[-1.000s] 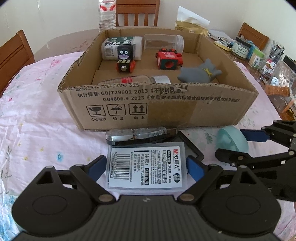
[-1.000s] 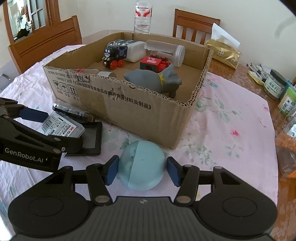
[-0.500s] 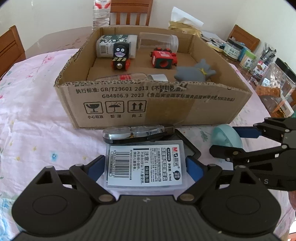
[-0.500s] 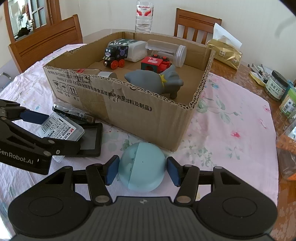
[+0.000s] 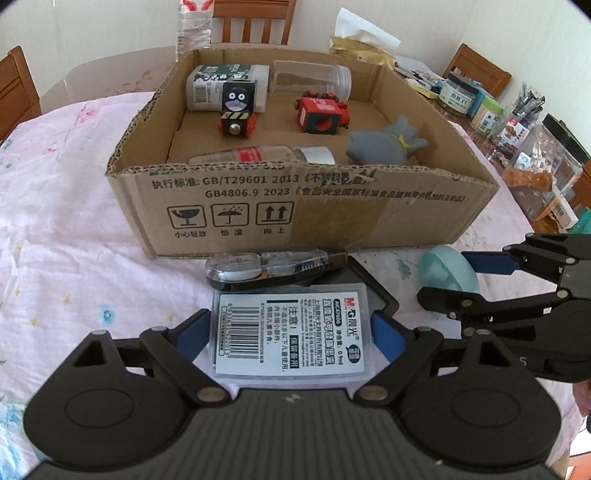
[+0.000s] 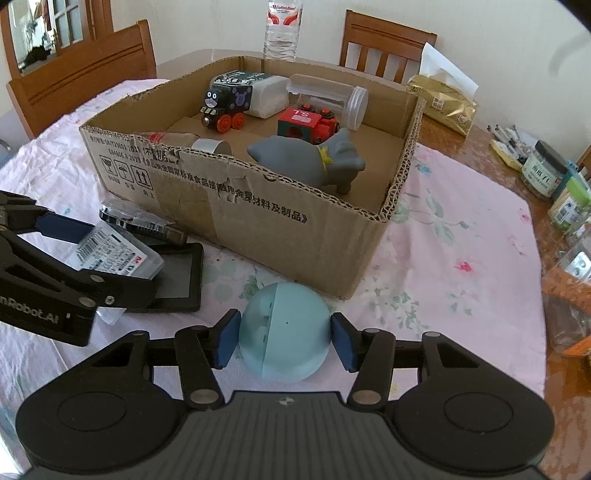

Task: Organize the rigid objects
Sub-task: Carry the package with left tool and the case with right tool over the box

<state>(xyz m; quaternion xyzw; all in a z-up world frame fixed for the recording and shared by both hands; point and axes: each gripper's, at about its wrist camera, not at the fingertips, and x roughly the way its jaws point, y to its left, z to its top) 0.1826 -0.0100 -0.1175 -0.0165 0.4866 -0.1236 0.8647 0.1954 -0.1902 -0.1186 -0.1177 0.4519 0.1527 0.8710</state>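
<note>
My left gripper is shut on a clear plastic case with a barcode label and holds it above the tablecloth; it also shows in the right wrist view. My right gripper is shut on a light blue ball, also seen in the left wrist view. The open cardboard box stands just ahead, holding a black toy train, a red toy train, a grey rubber animal, bottles and a clear jar.
A correction tape dispenser and a black flat tray lie on the pink tablecloth before the box. Jars, pens and packets crowd the table's right side. Wooden chairs stand around; a water bottle is behind the box.
Both grippers have risen a little with their objects, so the box interior shows more. The case has lifted off the black tray. Grips are unchanged.
</note>
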